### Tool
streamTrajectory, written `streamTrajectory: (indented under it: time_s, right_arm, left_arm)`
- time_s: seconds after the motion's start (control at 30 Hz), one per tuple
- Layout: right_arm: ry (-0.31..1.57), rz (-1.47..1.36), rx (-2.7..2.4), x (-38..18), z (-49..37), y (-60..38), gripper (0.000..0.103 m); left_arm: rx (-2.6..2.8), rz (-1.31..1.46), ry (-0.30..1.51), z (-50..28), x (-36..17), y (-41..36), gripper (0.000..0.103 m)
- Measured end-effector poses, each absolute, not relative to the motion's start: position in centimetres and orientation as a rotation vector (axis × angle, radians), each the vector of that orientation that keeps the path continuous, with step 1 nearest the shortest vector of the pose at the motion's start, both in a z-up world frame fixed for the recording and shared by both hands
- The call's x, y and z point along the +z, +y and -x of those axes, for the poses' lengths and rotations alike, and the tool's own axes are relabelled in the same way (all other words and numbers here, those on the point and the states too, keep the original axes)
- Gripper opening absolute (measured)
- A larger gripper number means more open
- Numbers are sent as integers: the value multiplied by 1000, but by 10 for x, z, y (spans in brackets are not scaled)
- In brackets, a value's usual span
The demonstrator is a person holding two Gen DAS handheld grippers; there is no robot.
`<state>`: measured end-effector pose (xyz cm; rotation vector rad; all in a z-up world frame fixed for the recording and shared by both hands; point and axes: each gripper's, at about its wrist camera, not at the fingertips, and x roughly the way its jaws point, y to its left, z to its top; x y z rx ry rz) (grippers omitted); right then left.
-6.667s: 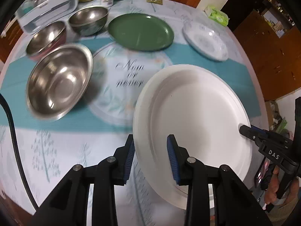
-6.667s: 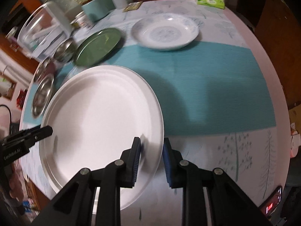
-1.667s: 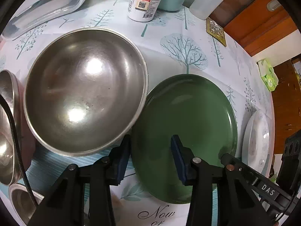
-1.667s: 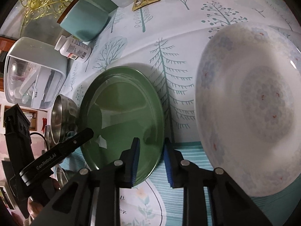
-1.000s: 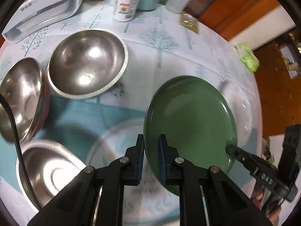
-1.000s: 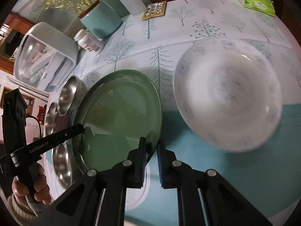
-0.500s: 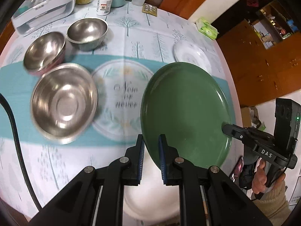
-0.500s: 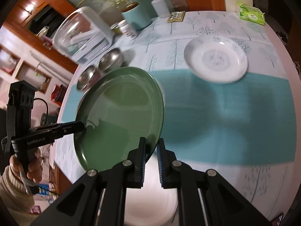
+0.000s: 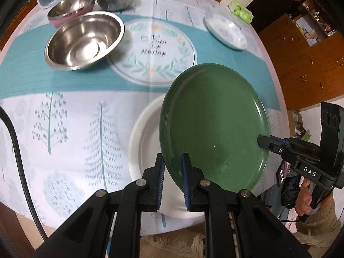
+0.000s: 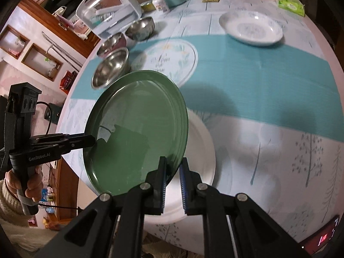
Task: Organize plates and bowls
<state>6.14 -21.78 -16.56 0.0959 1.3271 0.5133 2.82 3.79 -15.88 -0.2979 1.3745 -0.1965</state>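
Round table — white plate, three steel bowls, patterned dish.

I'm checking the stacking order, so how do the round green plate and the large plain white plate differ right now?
The round green plate is held off the table, tilted, its rim clamped by the left gripper and the right gripper; the large plain white plate lies flat on the tablecloth, ungripped. The green plate looks somewhat smaller and glossy dark; the white plate is matte and pale. Both are round, shallow and empty.
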Motion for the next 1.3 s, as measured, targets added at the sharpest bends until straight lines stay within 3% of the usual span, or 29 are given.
streamTrajectory:
  time_s: [0.5, 1.3]
  right_arm:
    - [1414, -78, 491, -215, -43, -221, 11]
    - [1470, -99, 482, -234, -50, -216, 13]
  left_arm:
    - [-161, 262, 1464, -5, -214, 19, 13]
    - [-149, 237, 1489, -17, -224, 14, 16]
